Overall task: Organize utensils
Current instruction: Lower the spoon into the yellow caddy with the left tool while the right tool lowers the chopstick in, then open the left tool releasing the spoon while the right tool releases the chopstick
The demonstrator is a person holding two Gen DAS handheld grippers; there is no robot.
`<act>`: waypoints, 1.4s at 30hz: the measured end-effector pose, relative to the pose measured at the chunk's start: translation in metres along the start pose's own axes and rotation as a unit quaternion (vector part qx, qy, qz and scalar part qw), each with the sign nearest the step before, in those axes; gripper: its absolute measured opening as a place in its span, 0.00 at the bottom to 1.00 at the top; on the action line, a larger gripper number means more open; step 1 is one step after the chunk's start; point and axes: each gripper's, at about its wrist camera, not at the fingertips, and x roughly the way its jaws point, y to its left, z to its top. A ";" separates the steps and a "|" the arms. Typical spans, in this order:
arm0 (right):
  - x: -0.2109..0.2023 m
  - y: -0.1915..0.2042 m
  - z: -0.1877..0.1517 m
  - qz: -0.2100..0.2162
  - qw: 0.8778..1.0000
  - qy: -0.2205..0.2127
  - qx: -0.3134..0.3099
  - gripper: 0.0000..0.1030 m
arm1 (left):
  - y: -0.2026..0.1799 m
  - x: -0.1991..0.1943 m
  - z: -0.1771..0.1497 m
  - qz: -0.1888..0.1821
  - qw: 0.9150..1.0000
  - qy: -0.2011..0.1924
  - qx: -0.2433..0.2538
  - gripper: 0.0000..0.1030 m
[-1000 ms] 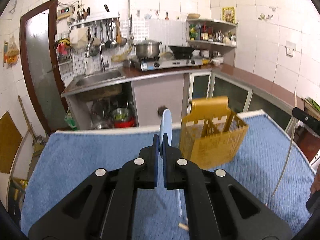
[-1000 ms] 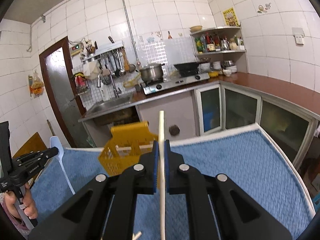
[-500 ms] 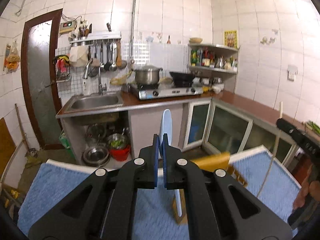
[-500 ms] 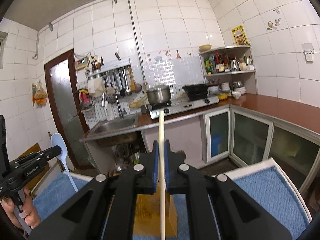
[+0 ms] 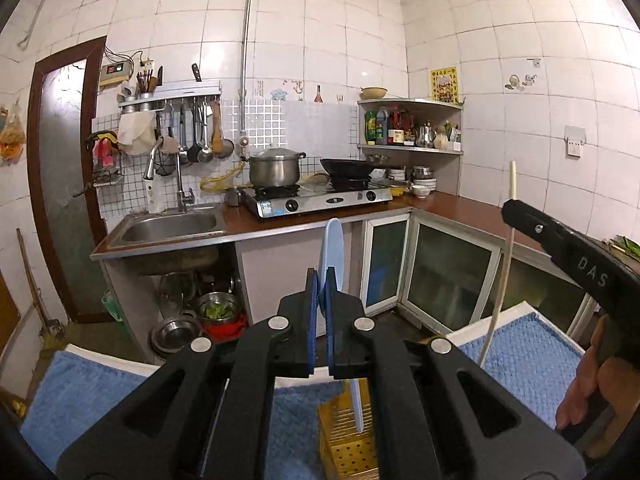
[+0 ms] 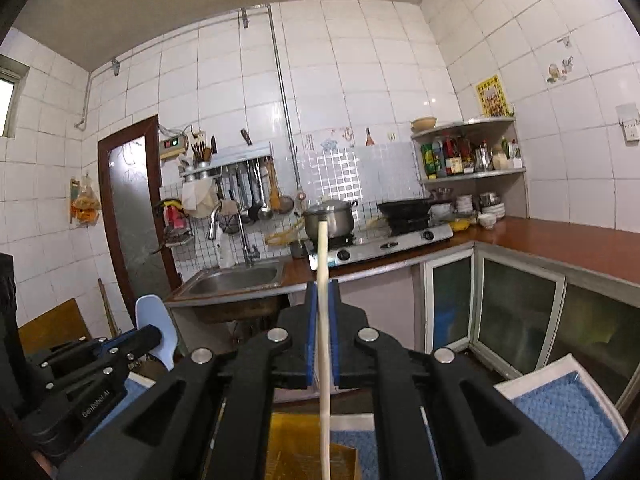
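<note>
With the left tongs (image 5: 320, 280) clamped on the pale blue spoon (image 5: 334, 248) and the right tongs (image 6: 323, 292) on the chopstick (image 6: 322, 264), both hanging above the yellow basket (image 5: 348, 436), either could miss its slots and topple it

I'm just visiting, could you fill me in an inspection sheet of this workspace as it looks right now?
Surface: blue towelling mat.
Job's things: pale blue plastic spoon, upright; cream chopstick, upright; yellow perforated plastic basket below both.
Clutter: nothing seen on the mat.
Grippers: left tongs shut on the spoon; right tongs shut on the chopstick.
Cables: wires by the wall switch box.
Surroundings: steel sink, gas stove with steel pot.
</note>
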 end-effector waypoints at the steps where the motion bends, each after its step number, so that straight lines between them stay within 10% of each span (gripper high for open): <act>1: 0.004 0.000 -0.002 0.000 1.000 0.003 -0.002 0.06 | -0.001 0.003 -0.007 -0.001 1.000 0.000 0.002 0.02; 17: 0.011 -0.013 -0.079 0.004 0.999 0.052 -0.013 0.06 | 0.000 0.025 -0.076 0.001 1.000 0.023 0.009 0.02; 34: 0.001 -0.010 -0.091 0.010 0.998 0.063 -0.016 0.07 | 0.010 0.015 -0.095 0.004 0.999 0.049 -0.006 0.03; 36: 0.002 -0.010 -0.088 0.009 0.997 0.069 -0.011 0.08 | 0.010 0.013 -0.094 0.001 0.999 0.052 -0.007 0.12; 39: 0.000 -0.011 -0.084 0.001 0.997 0.072 -0.011 0.42 | 0.012 0.004 -0.089 0.013 0.999 0.044 -0.008 0.44; 42: -0.007 -0.010 -0.082 -0.007 0.997 0.073 -0.013 0.49 | 0.013 -0.009 -0.085 0.018 0.999 0.034 -0.006 0.52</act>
